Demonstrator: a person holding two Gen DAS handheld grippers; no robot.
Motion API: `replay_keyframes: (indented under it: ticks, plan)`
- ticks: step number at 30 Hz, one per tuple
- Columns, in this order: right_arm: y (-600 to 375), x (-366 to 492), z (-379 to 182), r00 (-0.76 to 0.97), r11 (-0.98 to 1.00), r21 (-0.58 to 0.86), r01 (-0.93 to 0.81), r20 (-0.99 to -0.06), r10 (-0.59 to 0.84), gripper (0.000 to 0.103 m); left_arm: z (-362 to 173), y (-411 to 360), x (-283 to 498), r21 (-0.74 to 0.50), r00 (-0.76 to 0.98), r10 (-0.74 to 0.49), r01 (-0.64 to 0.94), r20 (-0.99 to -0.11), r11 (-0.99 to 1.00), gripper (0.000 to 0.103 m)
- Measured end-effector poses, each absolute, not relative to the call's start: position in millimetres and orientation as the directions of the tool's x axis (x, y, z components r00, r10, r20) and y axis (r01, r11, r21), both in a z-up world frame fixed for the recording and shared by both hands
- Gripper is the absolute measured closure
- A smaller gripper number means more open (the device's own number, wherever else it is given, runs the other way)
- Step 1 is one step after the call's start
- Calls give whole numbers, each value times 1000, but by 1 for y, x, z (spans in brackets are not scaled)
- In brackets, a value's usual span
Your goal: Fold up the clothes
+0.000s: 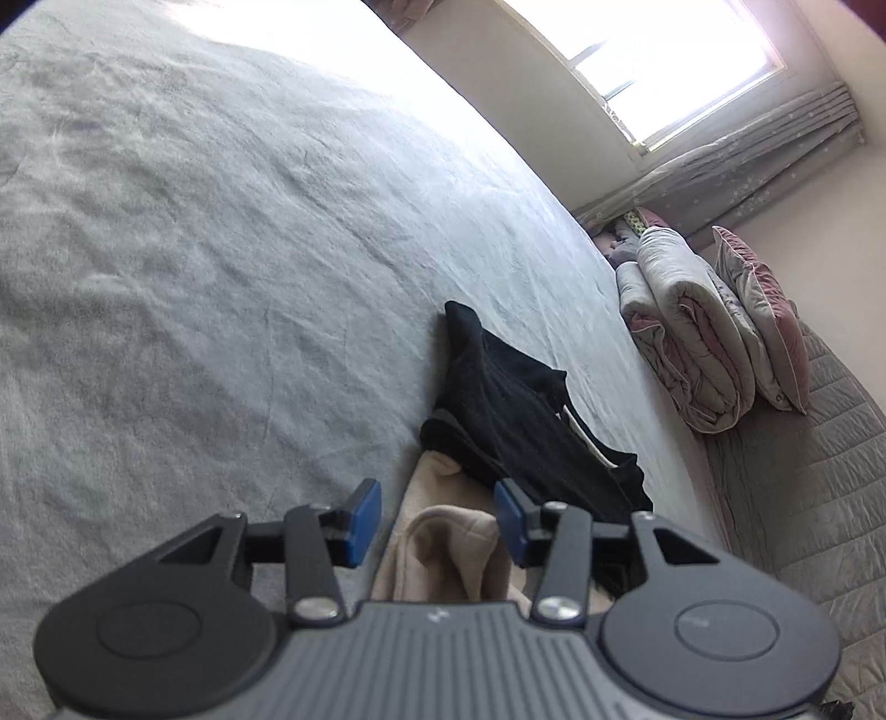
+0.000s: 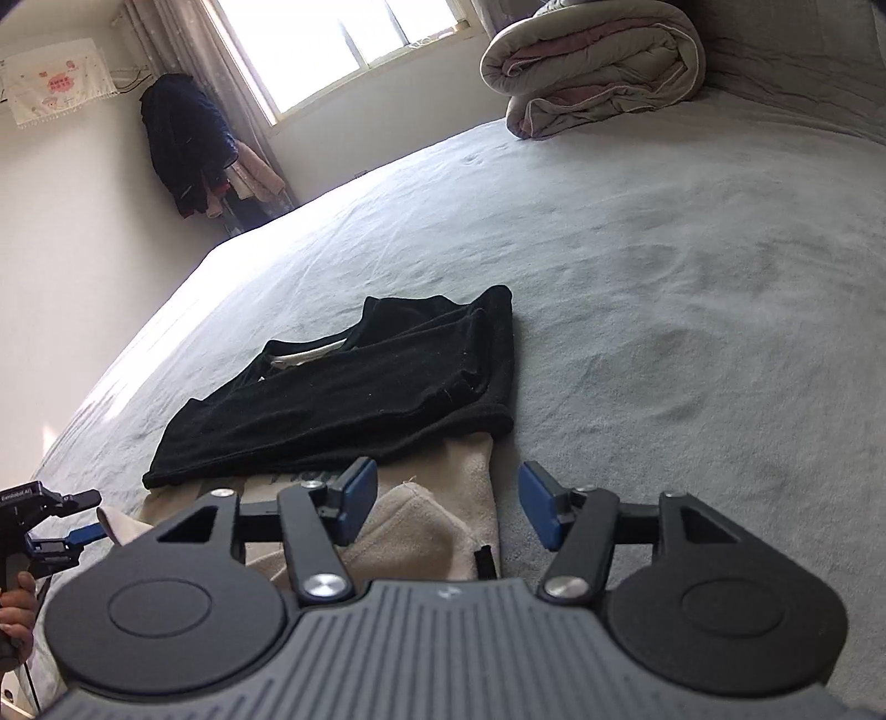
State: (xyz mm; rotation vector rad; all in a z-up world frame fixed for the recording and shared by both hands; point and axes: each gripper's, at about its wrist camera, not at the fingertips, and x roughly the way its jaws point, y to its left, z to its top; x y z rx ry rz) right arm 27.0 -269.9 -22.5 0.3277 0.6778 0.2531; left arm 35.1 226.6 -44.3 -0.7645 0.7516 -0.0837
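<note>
Grey, lightly creased bedsheet (image 2: 692, 266) fills most of both views, sunlit along its far edge. Bright window (image 2: 343, 33) at upper centre of the right wrist view, with a curtain (image 1: 775, 144) below it in the upper right of the left wrist view. Rolled grey-and-pink quilt (image 2: 598, 61) lies on the bed at upper right of the right wrist view; a pink-edged pillow (image 1: 758, 315) leans just beside it in the left wrist view. Dark jacket (image 2: 183, 144) hangs in the room corner at upper left, near a white cloth hanging (image 2: 55, 83) on the wall.

Black garment (image 2: 354, 393), folded flat, lies on the sheet at centre frame, its near edge overlapping a beige garment (image 2: 432, 531) spread below it toward the bottom of the frame. A raised fold of the beige cloth bunches at lower centre.

Right gripper (image 2: 448, 507): pointing downward over the beige garment's right edge, blue pads spread apart, nothing pinched; cloth and sheet visible in the gap.

Left gripper (image 1: 437, 520): likewise tilted down above the beige fold, pads parted and released; the cloth sits under the gap, probably not touching either pad, though the view is foreshortened. In the right wrist view it appears at the lower left edge, with a hand (image 2: 14, 609) on its handle, beside the beige garment's left corner.
</note>
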Motion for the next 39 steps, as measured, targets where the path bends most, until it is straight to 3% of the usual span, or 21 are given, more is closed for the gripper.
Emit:
replay_keyframes:
  ticks: [7,10,18,25,29,35,37,39]
  plan:
    - [-248,32,-24,754,955,202,-217,-587,295,42,-38,221,36,-415,714,-210,-123,-667,901,58]
    - [-252,31,-23,751,956,190,-224,-591,293,42,-35,224,34,-333,709,-173,-93,-684,938,58]
    - [-240,31,-28,719,947,137,-290,-622,310,42,-37,178,32,-152,694,-211,146,-689,977,52]
    - [-220,33,-40,737,954,38,-299,-626,256,42,-51,159,51,-148,719,-161,82,-676,986,52]
    - [-214,38,-48,741,963,-12,-268,-641,198,59,-50,161,54,-170,732,-124,12,-670,985,53]
    - [-216,37,-46,749,966,16,-258,-628,211,70,-46,161,50,-205,757,-165,42,-633,978,58]
    - [-214,37,-45,748,963,20,-269,-625,222,73,-46,158,51,-209,758,-180,58,-627,976,65]
    - [-211,36,-46,742,959,16,-281,-630,228,85,-46,154,51,-212,757,-193,73,-625,975,84]
